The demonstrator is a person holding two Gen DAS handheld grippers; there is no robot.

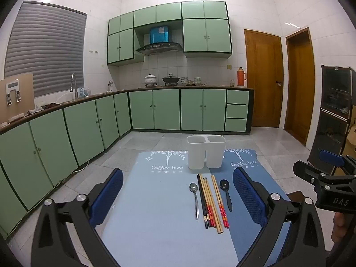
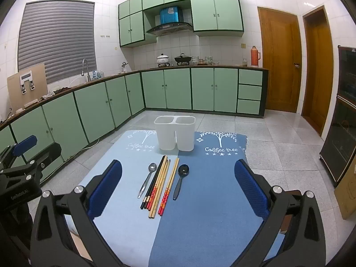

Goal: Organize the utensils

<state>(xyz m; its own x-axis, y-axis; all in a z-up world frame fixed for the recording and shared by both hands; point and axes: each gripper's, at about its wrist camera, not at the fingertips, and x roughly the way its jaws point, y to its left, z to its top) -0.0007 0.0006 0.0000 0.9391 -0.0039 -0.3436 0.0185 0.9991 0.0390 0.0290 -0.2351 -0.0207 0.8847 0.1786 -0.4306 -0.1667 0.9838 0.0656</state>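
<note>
So both claws, the left gripper (image 1: 178,198) and the right gripper (image 2: 178,189), hang wide apart and empty over the mat (image 2: 211,200). The chopsticks (image 2: 160,184) lie bunched between a metal spoon (image 2: 146,179) and a black spoon (image 2: 180,181): light, stiff, probably slippery, so I'd pinch mid-shaft. The white two-compartment holder (image 2: 174,135) behind them looks empty.

"Coffee tree" is printed in white on the light blue mat (image 1: 155,200), left of the white utensil holder (image 1: 205,153), and again on the dark blue mat (image 2: 211,200) to its right. The right gripper (image 1: 329,173) body reads "DAS"; the left gripper (image 2: 24,153) body reads "GenRoboAI", only partly legible.
</note>
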